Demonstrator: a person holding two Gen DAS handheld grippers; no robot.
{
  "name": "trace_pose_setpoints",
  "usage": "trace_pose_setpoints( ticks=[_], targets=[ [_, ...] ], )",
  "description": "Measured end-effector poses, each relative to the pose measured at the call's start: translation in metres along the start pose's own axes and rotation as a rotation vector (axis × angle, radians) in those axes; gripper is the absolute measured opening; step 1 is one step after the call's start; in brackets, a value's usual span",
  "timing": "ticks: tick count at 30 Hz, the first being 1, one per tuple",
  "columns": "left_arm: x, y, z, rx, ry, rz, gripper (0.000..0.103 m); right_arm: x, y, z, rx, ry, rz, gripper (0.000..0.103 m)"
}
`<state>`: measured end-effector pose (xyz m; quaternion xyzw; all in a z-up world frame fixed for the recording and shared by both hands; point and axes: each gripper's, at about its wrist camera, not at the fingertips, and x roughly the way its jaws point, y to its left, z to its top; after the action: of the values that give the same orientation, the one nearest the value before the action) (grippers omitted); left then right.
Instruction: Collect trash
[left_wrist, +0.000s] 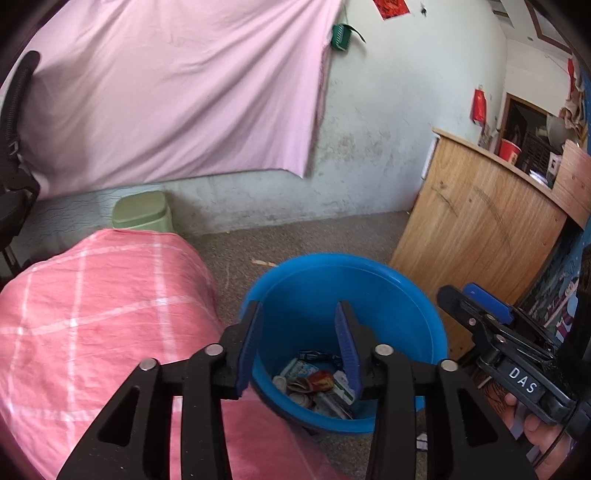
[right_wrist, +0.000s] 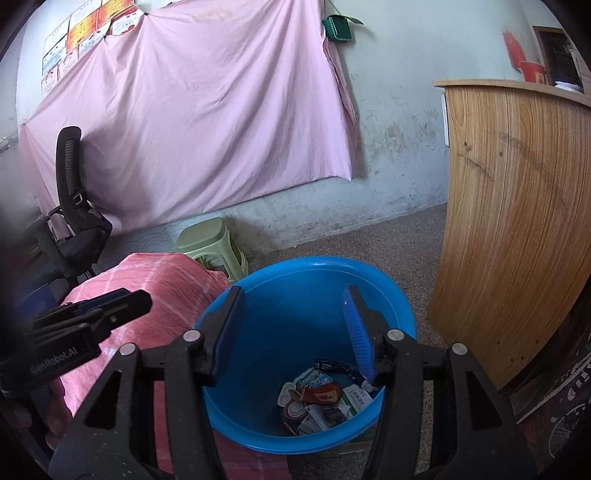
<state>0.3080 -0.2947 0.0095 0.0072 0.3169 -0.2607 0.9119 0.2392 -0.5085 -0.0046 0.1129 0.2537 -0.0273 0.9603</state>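
Here, moving from left to right, we first meet a black mesh office chair by a wall draped with a pink cloth sheet. Next comes a table under a pink checked cloth, with a pale green plastic stool behind it. Just beside the table stands a round blue plastic bucket on the floor, probably set close so that trash has only a short way to travel. In its bottom lies the collected trash: crumpled wrappers, small cartons and cups. We hold our left gripper and our right gripper side by side above the bucket's mouth, each with its blue-padded fingers spread apart and nothing between them, which we judge fits a drop just made or a pause before fetching more. Farthest right stands a wooden cabinet panel.
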Motion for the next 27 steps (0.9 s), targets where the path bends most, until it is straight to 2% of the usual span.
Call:
trace_pose_setpoints(
  ticks=[3, 6, 7, 8, 12, 14, 27],
  targets=[
    [-0.012, 0.008, -0.001, -0.017, -0.029, 0.018, 0.048, -0.008, 0.003, 0.001, 0.005, -0.023, -0.001, 0.090],
    [-0.025, 0.015, -0.003, -0.037, -0.060, 0.050, 0.063, -0.014, 0.006, 0.003, 0.005, -0.043, -0.006, 0.097],
    [-0.029, 0.018, -0.003, -0.043, -0.070, 0.060, 0.072, -0.016, 0.007, 0.004, 0.005, -0.046, -0.006, 0.102],
    [-0.035, 0.022, -0.004, -0.053, -0.084, 0.075, 0.082, -0.017, 0.008, 0.005, 0.006, -0.049, -0.005, 0.103],
    [-0.057, 0.033, -0.009, -0.088, -0.149, 0.098, 0.088, -0.027, 0.015, 0.006, 0.010, -0.073, -0.007, 0.103],
    [-0.067, 0.038, -0.011, -0.101, -0.163, 0.109, 0.098, -0.033, 0.020, 0.006, 0.003, -0.087, -0.009, 0.103],
    [-0.132, 0.056, -0.041, -0.128, -0.243, 0.220, 0.101, -0.098, 0.049, -0.016, -0.040, -0.212, -0.007, 0.103]
  ],
)
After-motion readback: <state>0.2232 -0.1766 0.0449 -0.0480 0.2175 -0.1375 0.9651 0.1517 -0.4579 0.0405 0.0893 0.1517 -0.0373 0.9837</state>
